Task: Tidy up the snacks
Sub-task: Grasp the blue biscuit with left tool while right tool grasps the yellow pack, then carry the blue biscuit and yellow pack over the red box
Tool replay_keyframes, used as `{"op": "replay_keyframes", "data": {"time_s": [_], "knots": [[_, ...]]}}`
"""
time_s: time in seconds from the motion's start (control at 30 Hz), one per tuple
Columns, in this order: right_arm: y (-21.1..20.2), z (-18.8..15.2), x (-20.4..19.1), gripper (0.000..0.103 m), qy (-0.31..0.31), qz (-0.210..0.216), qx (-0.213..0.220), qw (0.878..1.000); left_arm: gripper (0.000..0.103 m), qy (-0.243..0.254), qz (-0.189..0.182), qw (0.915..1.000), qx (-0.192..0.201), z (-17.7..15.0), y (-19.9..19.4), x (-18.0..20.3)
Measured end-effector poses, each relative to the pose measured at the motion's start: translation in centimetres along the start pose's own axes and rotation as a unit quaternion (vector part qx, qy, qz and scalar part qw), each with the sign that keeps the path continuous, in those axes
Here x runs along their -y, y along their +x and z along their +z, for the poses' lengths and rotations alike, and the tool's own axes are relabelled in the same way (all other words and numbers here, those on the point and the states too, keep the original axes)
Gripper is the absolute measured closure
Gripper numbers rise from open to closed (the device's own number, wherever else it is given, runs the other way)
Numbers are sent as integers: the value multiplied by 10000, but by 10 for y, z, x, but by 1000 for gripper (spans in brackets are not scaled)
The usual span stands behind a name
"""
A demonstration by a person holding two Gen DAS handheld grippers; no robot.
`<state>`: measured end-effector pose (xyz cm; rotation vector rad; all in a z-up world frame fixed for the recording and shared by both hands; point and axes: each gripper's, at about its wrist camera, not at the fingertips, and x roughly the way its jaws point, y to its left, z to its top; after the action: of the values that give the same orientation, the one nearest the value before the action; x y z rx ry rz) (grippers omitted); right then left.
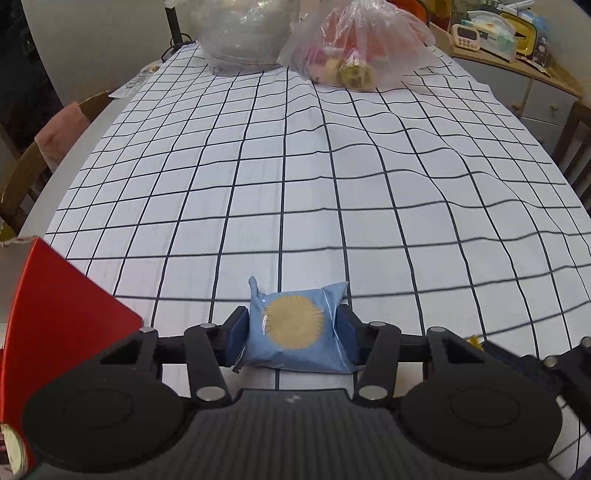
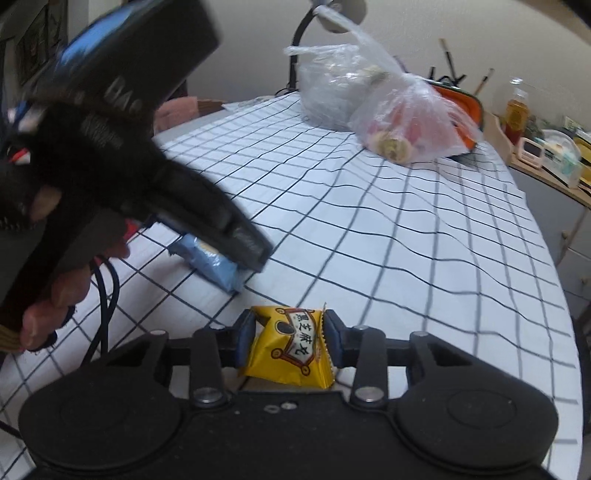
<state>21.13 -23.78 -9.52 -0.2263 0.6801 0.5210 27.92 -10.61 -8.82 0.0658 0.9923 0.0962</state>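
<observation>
Left claw point(image 1: 293, 334) is clamped on a blue cookie packet point(image 1: 295, 332), pads pressing its two side edges; the packet sits low over the checked tablecloth point(image 1: 295, 184), whether resting or just lifted cannot be told. Right claw point(image 2: 290, 341) is clamped on a yellow sesame snack packet point(image 2: 291, 349), one pad at each crimped end. Both packets look light, with thin crinkly film that is likely slippery; the blue one holds a round cookie that could crack if squeezed hard, so a hold across the wrapper edges, as now, seems safer than across the biscuit face. The yellow pillow pack looks soft and puffy; the serrated seams give the firmest purchase. Just left of the left claw, a red box point(image 1: 55, 332) stands at the tabletop edge, perhaps the place for sorting, though that is a guess. In the right wrist view a person's hand point(image 2: 55, 288) grips the left tool's handle, the blue packet beneath its tip. Far across the tabletop lie a pink-tinted plastic bag of snacks point(image 1: 354, 48) and a clear bag point(image 1: 240, 33) beside it.
</observation>
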Motion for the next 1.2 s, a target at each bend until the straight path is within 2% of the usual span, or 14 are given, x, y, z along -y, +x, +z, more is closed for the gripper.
{"op": "replay_keyframes", "data": {"time_s": [0.2,0.67,0.9,1.2], "knots": [[-34,-11,4,66,306,-122,139,9994,53,-123,-215,9997,26,-21,-18,-1],[-94,-39,-19,66,484,-360,228,9979,56,28,-610,9969,486,-64,-91,-7],[-124,-33,-38,66,476,-423,453,9969,56,94,-722,9945,750,-83,-129,-24],[-152,-10,-76,66,197,-342,841,9957,56,42,-841,9907,1066,-95,-171,-67]]}}
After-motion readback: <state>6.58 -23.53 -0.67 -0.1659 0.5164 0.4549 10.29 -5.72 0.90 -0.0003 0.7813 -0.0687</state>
